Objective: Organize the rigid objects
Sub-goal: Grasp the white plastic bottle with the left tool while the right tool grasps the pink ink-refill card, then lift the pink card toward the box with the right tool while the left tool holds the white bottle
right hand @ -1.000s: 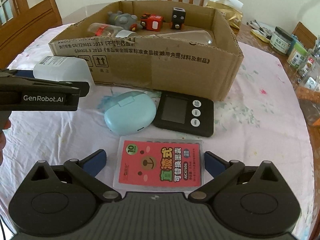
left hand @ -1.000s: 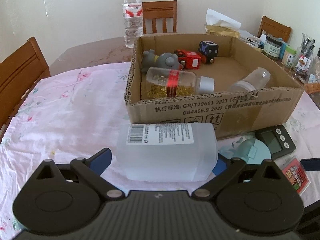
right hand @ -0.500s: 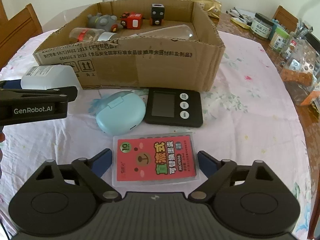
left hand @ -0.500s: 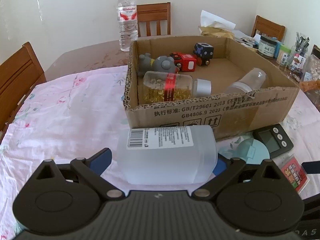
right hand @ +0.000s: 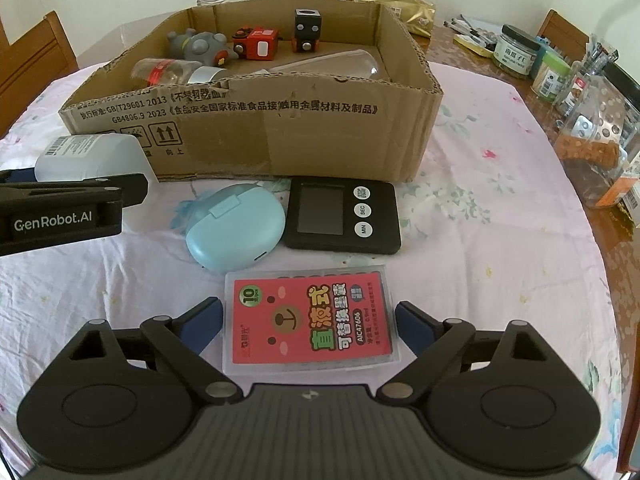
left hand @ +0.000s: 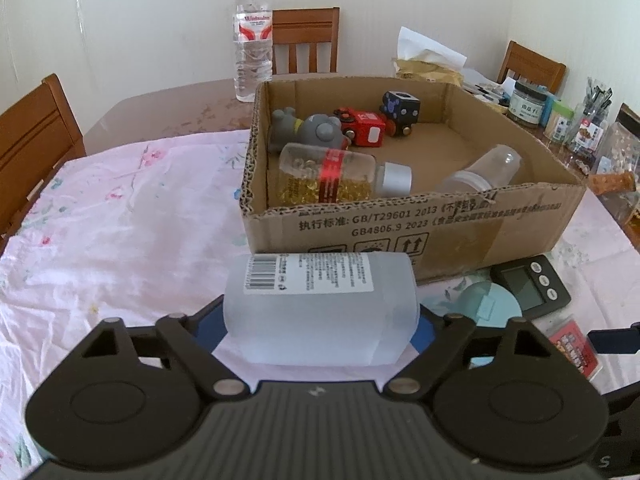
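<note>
A frosted plastic bottle (left hand: 320, 312) lies on its side on the pink tablecloth, just in front of the cardboard box (left hand: 440, 228). My left gripper (left hand: 320, 324) is closing on it, and both blue pads touch its ends. In the right wrist view, a flat clear case with a pink bear label (right hand: 310, 320) lies between the fingers of my right gripper (right hand: 308, 316). Those pads rest against its two long sides. The left gripper's finger (right hand: 72, 200) shows at the left edge beside the bottle (right hand: 88, 156).
The box (right hand: 280, 136) holds a grey toy, red and black toy blocks, a capsule bottle and a clear bottle. A light blue case (right hand: 236, 228) and a black timer (right hand: 344, 216) lie in front of it. Jars crowd the right edge (right hand: 516, 50), and chairs surround the table.
The left jaws have come in from wide open onto the bottle's ends. The right jaws have narrowed to the sides of the pink case. Neither hand has shifted much.
</note>
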Available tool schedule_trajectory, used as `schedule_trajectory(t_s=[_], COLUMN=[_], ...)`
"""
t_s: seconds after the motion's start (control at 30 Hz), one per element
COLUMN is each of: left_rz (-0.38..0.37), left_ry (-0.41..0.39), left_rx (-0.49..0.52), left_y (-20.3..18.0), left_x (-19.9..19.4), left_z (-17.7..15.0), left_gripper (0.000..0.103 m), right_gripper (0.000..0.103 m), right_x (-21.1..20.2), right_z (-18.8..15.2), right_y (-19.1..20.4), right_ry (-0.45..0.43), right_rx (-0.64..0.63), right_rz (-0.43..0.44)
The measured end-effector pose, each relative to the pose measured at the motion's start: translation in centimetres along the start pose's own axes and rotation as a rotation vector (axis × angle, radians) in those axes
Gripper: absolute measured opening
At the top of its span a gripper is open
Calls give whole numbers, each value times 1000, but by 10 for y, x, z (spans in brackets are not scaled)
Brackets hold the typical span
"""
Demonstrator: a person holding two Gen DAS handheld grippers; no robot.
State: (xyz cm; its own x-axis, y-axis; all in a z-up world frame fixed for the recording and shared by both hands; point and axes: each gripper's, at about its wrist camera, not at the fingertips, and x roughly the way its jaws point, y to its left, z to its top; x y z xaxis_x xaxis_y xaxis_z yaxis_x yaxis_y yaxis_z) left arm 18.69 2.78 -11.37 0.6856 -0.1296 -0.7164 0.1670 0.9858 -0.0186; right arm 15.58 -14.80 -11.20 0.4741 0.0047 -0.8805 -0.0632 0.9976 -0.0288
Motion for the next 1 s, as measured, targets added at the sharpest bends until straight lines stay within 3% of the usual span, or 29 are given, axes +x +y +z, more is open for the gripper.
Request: schedule_trajectory(t_s=[0.33,1.0], left_rz=[-33,-153], left_ry=[20,83], left_rx=[21,230], left_y=[4,9], left_x=[-1,-40], left_z=[3,27], left_gripper=[83,83], right_gripper=[93,93], right_x=[-2,-26], right_z=[2,13], right_y=[-4,-29], right_ry=[20,34], right_rx=[-33,-140], right_rz=[32,139])
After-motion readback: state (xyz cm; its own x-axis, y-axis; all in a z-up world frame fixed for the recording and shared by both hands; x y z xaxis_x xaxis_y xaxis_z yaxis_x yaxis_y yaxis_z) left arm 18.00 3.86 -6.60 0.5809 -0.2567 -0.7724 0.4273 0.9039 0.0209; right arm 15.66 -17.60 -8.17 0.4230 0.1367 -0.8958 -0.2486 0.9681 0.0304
